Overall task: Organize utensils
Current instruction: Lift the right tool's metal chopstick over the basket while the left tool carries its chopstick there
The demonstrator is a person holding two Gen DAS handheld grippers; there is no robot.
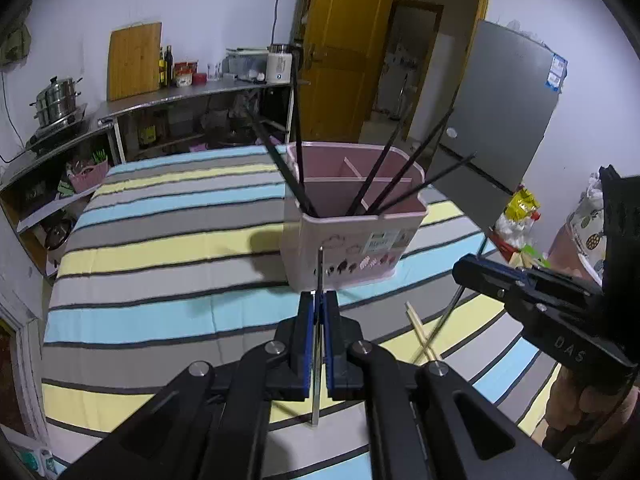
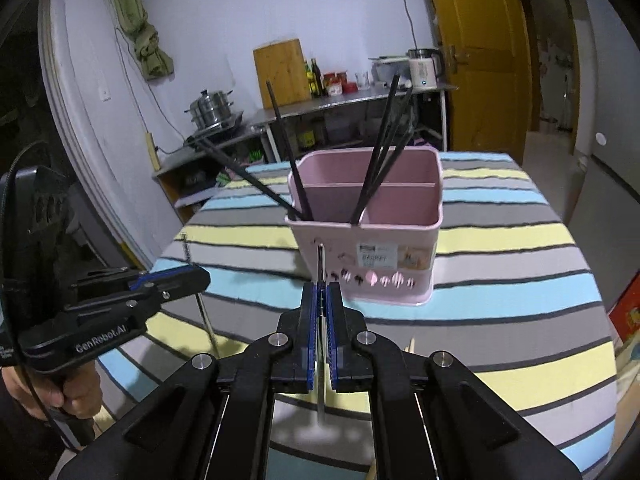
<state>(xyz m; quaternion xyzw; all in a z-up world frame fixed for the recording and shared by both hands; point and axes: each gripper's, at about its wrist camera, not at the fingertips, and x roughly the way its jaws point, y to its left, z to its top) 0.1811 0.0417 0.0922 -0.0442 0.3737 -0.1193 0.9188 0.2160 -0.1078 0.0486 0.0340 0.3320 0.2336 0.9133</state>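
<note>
A pink divided utensil holder (image 1: 352,240) (image 2: 368,248) stands upright on the striped tablecloth, with several black chopsticks (image 1: 400,172) (image 2: 384,148) leaning in it. My left gripper (image 1: 319,300) is shut on a thin metal chopstick (image 1: 320,272), held upright just in front of the holder. My right gripper (image 2: 321,292) is shut on another thin metal chopstick (image 2: 320,264), also upright before the holder. Each gripper shows in the other's view: the right (image 1: 464,270), the left (image 2: 200,278). A pair of wooden chopsticks (image 1: 420,330) lies on the cloth.
The striped tablecloth (image 1: 160,240) covers the table. A steel counter (image 1: 180,96) with pots, bottles and a cutting board stands behind. A grey fridge (image 1: 500,112) and a yellow door (image 1: 340,40) are at the back. Snack bags (image 1: 516,216) sit off the table's right edge.
</note>
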